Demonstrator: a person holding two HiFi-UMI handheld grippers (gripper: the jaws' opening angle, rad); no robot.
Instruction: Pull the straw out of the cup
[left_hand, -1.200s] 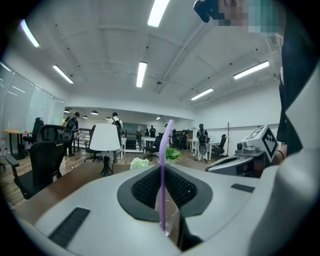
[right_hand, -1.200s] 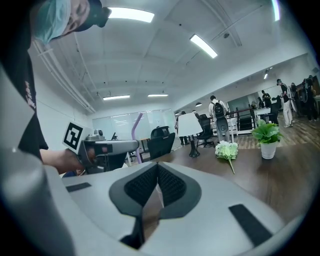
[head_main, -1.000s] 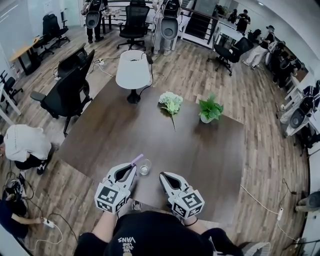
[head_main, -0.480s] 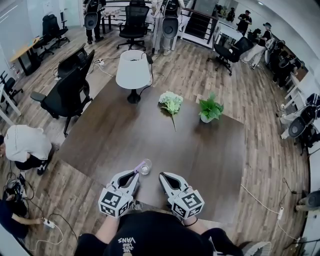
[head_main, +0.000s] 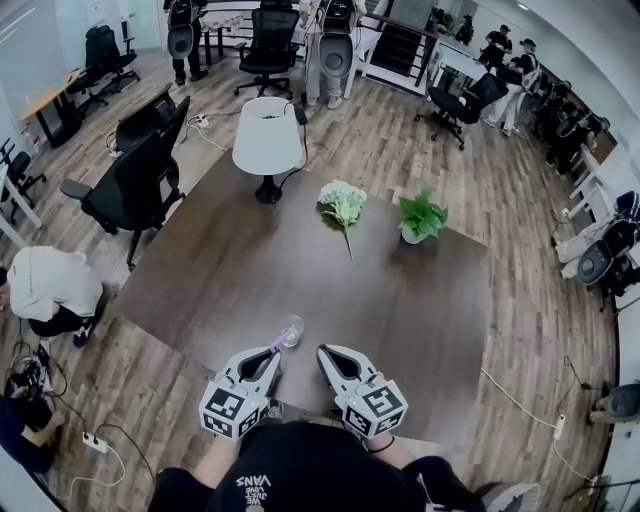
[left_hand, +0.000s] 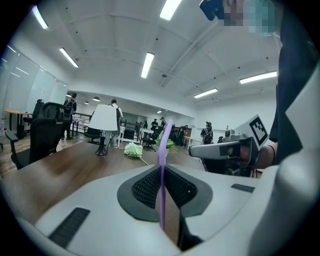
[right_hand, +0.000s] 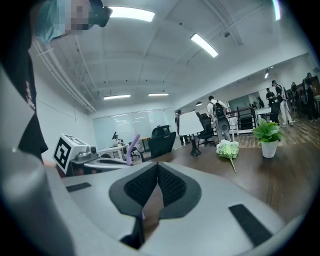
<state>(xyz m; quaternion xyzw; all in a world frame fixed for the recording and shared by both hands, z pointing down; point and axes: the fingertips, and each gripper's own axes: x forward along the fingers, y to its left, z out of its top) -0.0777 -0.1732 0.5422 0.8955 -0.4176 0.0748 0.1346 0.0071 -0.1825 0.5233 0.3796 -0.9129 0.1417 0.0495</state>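
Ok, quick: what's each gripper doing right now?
Left gripper: closed on the purple straw.
Right gripper: closed, nothing between its jaws.

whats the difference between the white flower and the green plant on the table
The white flower lies flat on the table, its stem pointing toward the person; the green plant stands upright in a small white pot. The flower is a pale bloom on one stem; the plant is bushy green leaves. Both rest on the far half of the dark table, apart from each other.
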